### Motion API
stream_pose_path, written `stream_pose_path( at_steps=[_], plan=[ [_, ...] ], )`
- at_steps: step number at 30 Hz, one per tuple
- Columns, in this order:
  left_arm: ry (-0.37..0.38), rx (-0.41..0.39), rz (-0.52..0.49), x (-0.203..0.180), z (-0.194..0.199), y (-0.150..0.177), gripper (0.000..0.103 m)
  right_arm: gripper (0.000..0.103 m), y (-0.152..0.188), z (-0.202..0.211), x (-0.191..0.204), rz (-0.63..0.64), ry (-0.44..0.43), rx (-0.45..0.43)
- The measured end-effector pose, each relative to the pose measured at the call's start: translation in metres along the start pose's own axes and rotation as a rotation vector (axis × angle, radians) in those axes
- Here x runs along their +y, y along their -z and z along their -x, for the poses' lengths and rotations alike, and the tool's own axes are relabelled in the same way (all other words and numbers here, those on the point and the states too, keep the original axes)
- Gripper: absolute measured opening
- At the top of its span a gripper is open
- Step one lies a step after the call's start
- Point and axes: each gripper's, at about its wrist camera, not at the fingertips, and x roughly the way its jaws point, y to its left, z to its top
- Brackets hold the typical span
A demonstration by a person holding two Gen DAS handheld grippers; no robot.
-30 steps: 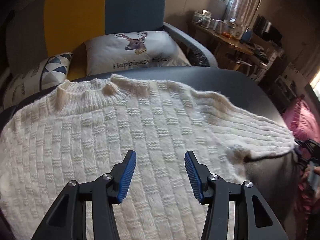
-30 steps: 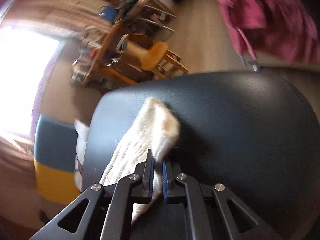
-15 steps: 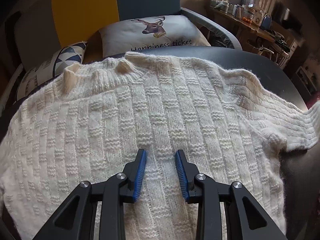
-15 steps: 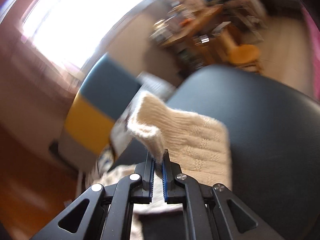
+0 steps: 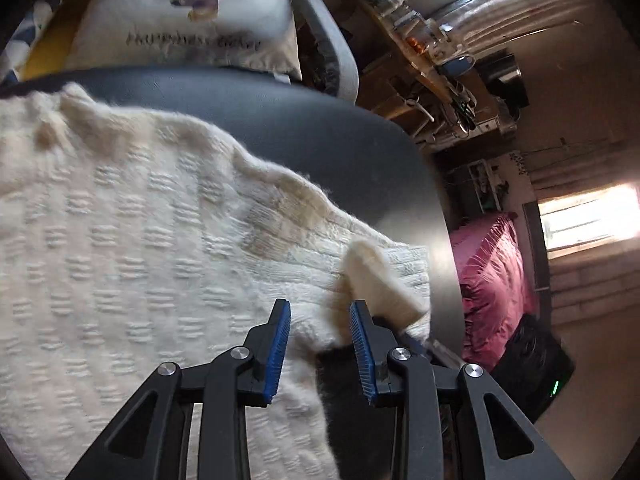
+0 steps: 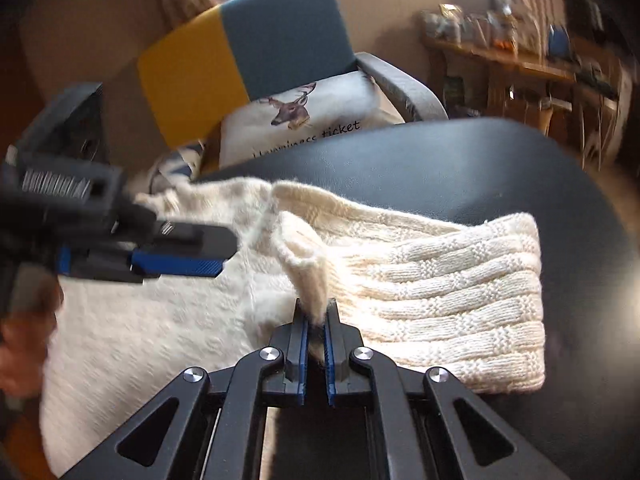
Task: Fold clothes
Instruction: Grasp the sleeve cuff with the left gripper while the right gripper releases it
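Cream basket-knit sweater flat on dark table, cuff pinched in right tool; left tool agape.

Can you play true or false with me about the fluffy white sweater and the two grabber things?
1. The right gripper is pinching the sleeve cuff of the white sweater. True.
2. The left gripper is squeezing the sweater tight. False: its jaws are open, with nothing between them.
3. The sweater lies on a dark, leathery table. True.
4. The pillow behind the table has a cat on it. False: it shows a deer's head with antlers.
5. The sleeve is folded back on itself. True: it doubles over at the right, and the cuff comes back toward the sweater's body.
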Motion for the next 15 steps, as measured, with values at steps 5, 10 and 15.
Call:
stream_pose_path(
  at_steps=[5, 10, 15],
  plan=[
    [0.085, 0.065, 0.098, 0.003, -0.023, -0.007, 0.033, 0.006, 0.014, 0.001, 0.030, 0.183, 0.089, -0.012],
    [0.102, 0.101, 0.136, 0.003, -0.033, -0.011, 0.034, 0.006, 0.019, 0.005, 0.039, 0.251, 0.145, -0.041],
    [0.085, 0.128, 0.076, -0.012, -0.041, -0.001, 0.020, 0.014, 0.017, 0.005, 0.045, 0.290, 0.191, -0.065]
  ],
)
